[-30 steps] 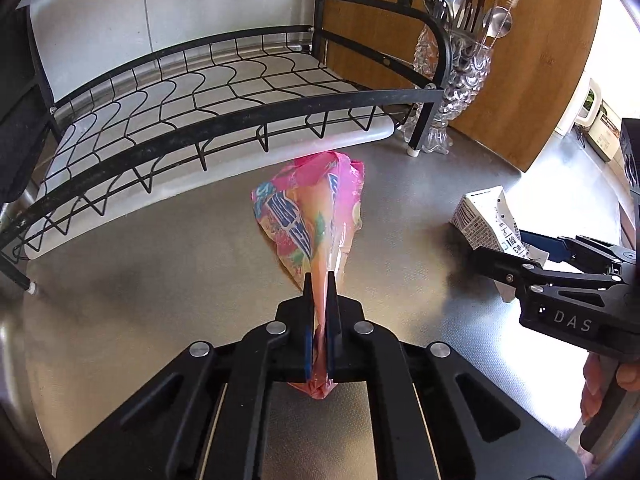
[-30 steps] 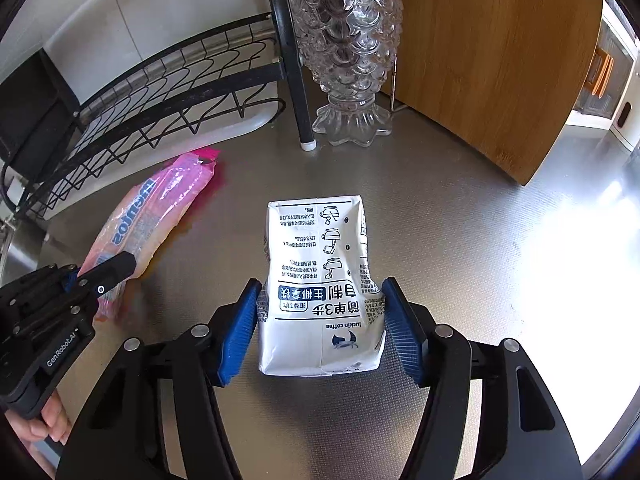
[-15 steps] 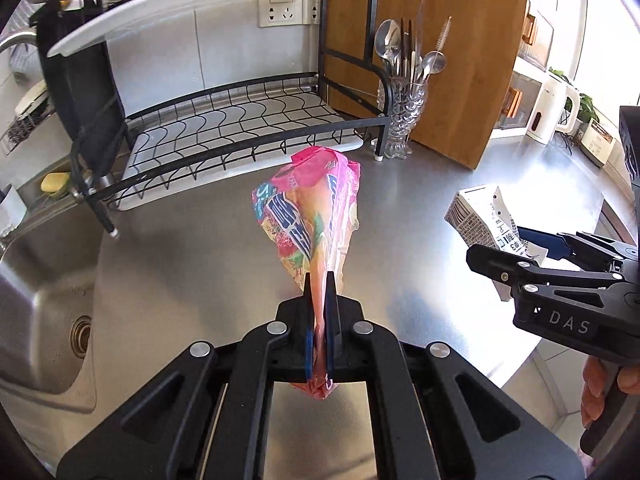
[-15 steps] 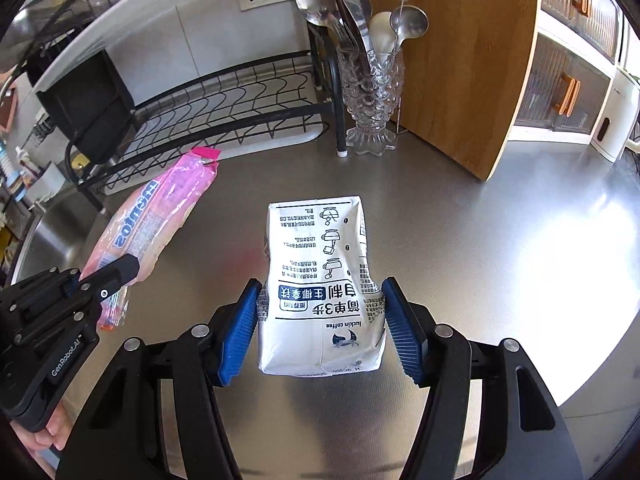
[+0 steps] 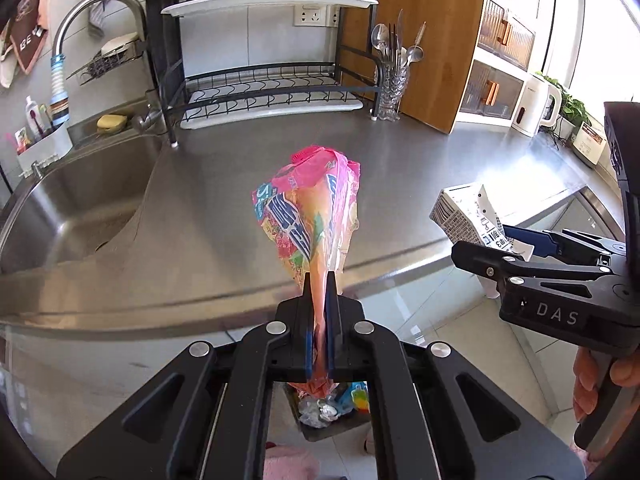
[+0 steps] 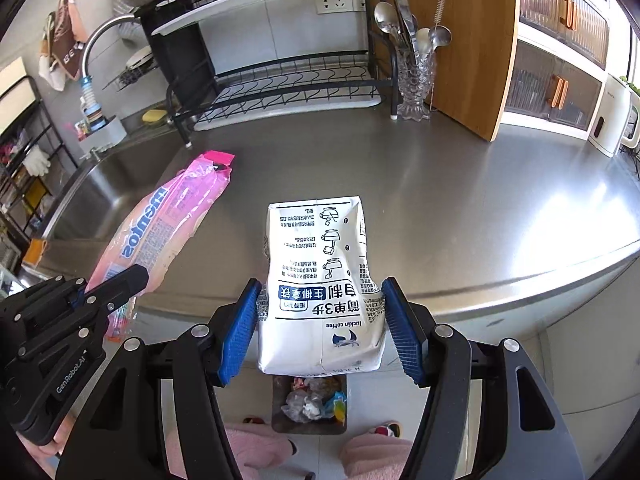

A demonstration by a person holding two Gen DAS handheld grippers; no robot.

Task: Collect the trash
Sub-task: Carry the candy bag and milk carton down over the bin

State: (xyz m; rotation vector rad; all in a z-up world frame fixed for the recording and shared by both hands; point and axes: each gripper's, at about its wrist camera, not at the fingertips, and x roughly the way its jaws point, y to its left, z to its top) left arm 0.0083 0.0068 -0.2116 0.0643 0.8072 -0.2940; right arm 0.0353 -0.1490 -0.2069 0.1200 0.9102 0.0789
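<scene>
Candy wrapper (image 5: 308, 216) and carton (image 6: 320, 280), each pinched between fingers, now hang past the counter (image 6: 480, 200) edge.

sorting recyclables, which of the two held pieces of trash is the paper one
The white coffee bag in the right gripper: stiff, printed with brewing steps. The pink candy wrapper in the left gripper is glossy, see-through plastic.

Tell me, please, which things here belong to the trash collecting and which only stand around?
Belong to the job:
- pink candy wrapper
- white coffee carton
- trash bin on the floor

Only standing around:
- dish rack
- glass cutlery holder
- sink
- kettle
</scene>
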